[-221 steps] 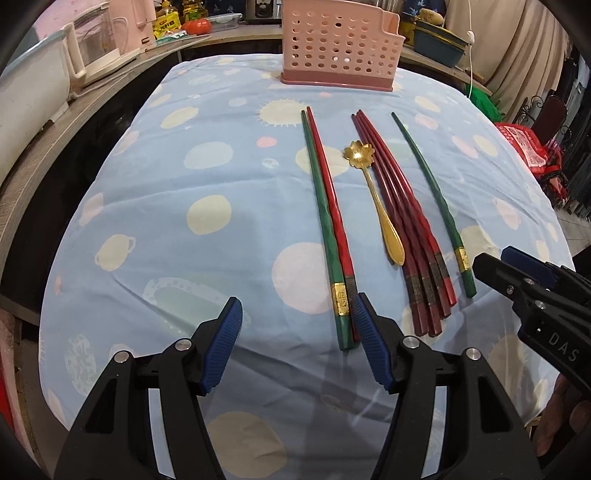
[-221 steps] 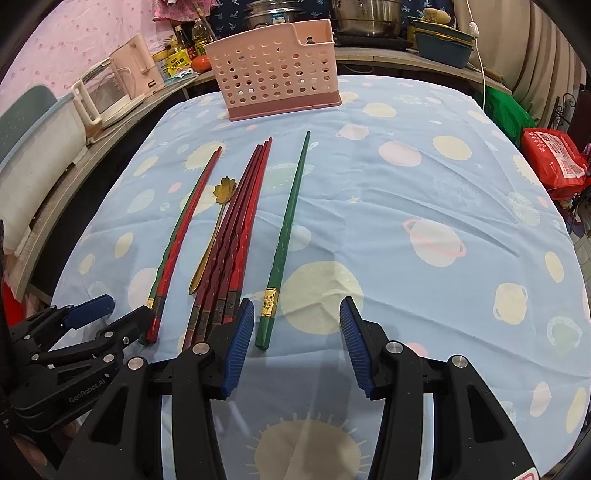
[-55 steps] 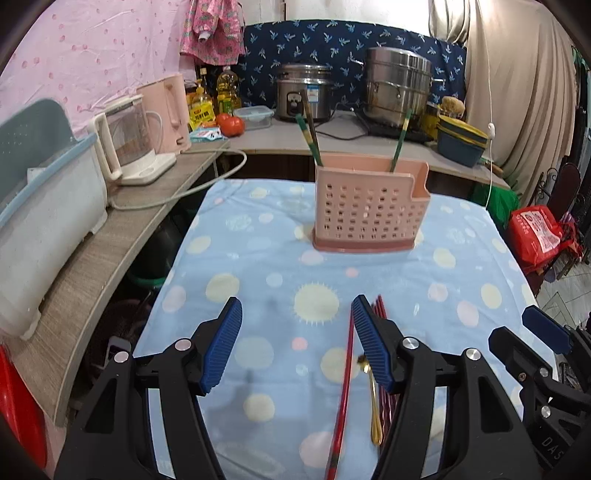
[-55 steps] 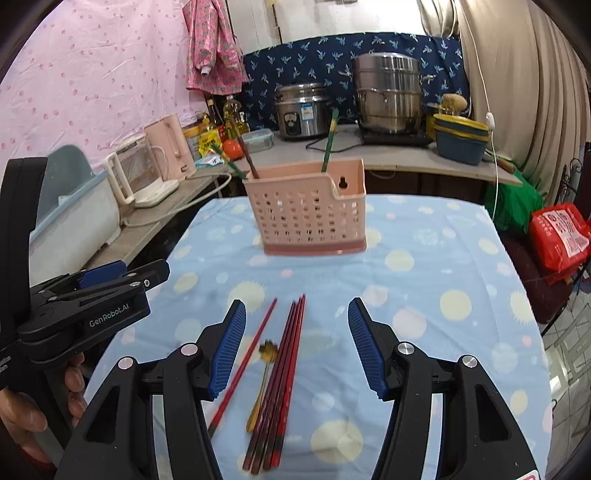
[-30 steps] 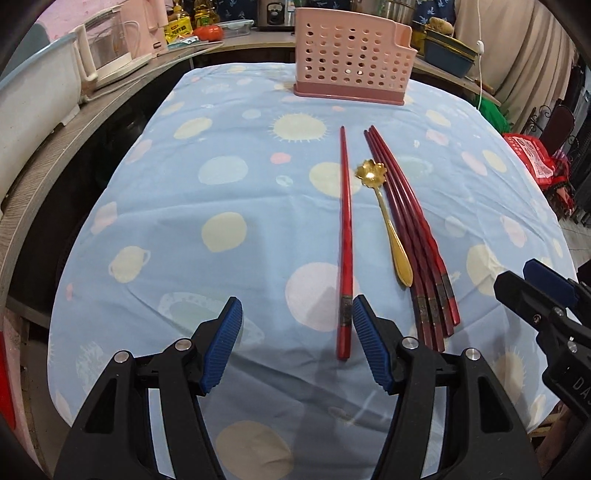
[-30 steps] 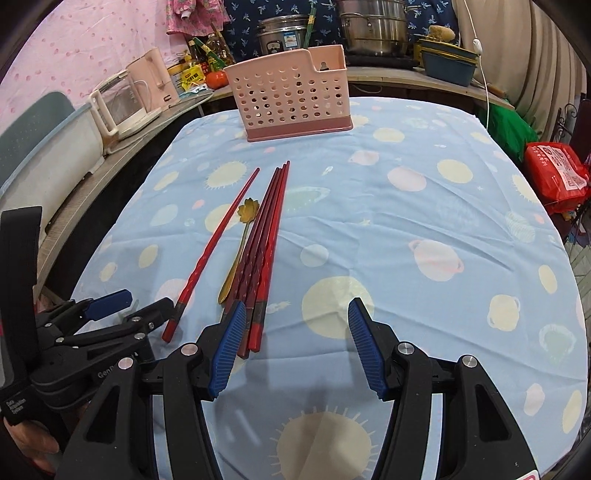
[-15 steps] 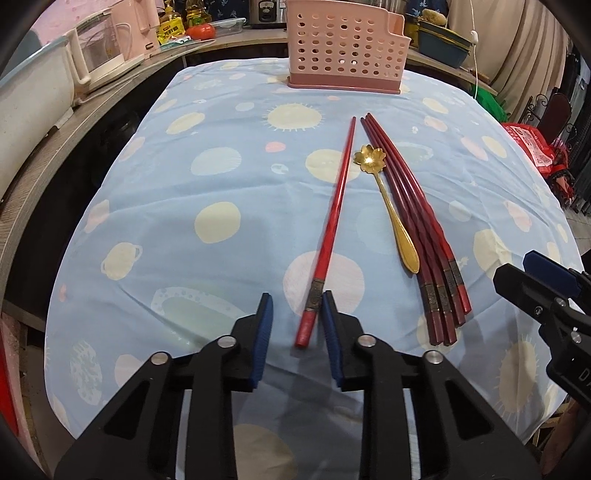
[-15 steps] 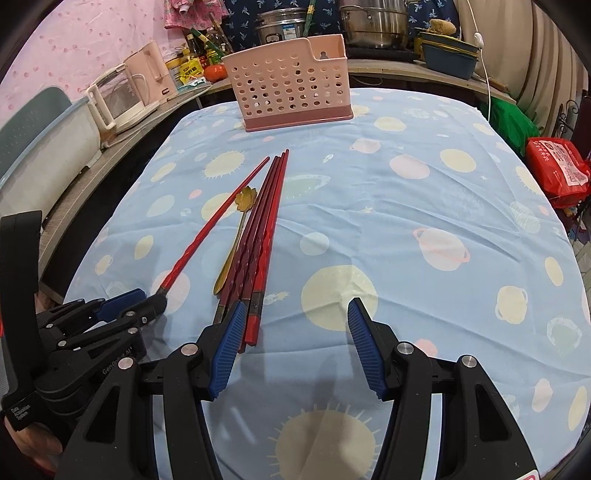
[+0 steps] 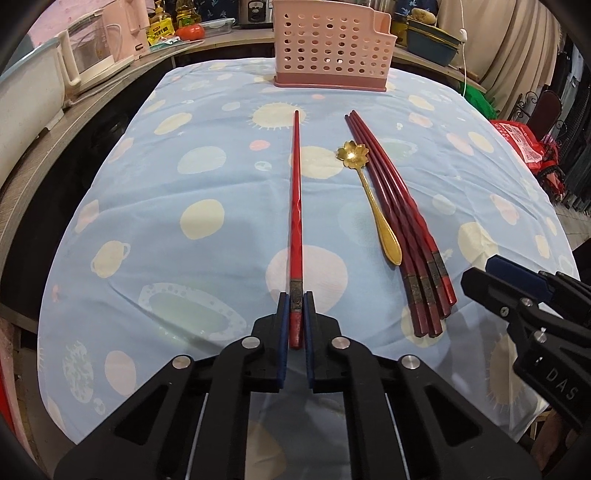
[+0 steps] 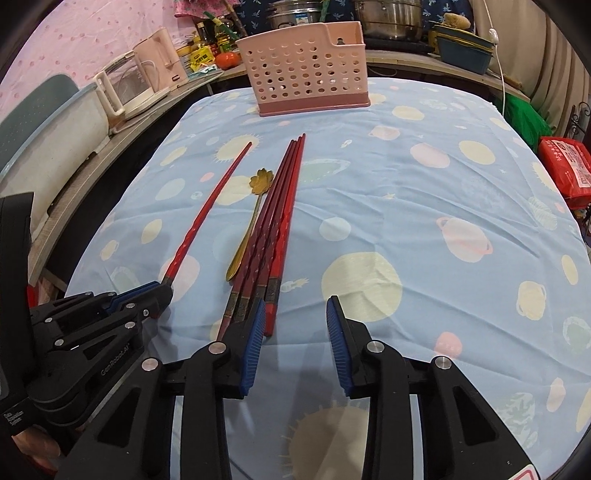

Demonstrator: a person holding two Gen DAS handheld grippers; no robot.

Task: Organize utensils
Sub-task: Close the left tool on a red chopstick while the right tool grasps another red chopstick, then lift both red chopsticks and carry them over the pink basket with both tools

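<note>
My left gripper [image 9: 294,300] is shut on the thick near end of a single red chopstick [image 9: 296,206], which lies along the blue patterned tablecloth [image 9: 184,229] pointing at the pink perforated utensil basket [image 9: 330,48]. To its right lie a gold flower-bowled spoon [image 9: 373,206] and a bundle of dark red chopsticks [image 9: 399,221]. My right gripper [image 10: 295,306] is open and empty; its left finger sits just right of the bundle's near ends [image 10: 273,236]. The left gripper [image 10: 162,288] and the red chopstick [image 10: 207,210] also show in the right wrist view.
The basket [image 10: 310,66] stands at the table's far edge. A counter with a kettle [image 10: 129,88], bottles and a tomato runs along the left. Steel pots [image 10: 388,18] and a blue tub sit behind. A red bag [image 10: 569,166] lies right.
My left gripper has closed its fingers onto the near end of the single red chopstick, which has swung straighter. My right gripper has edged slightly closer to the bundle and stays open.
</note>
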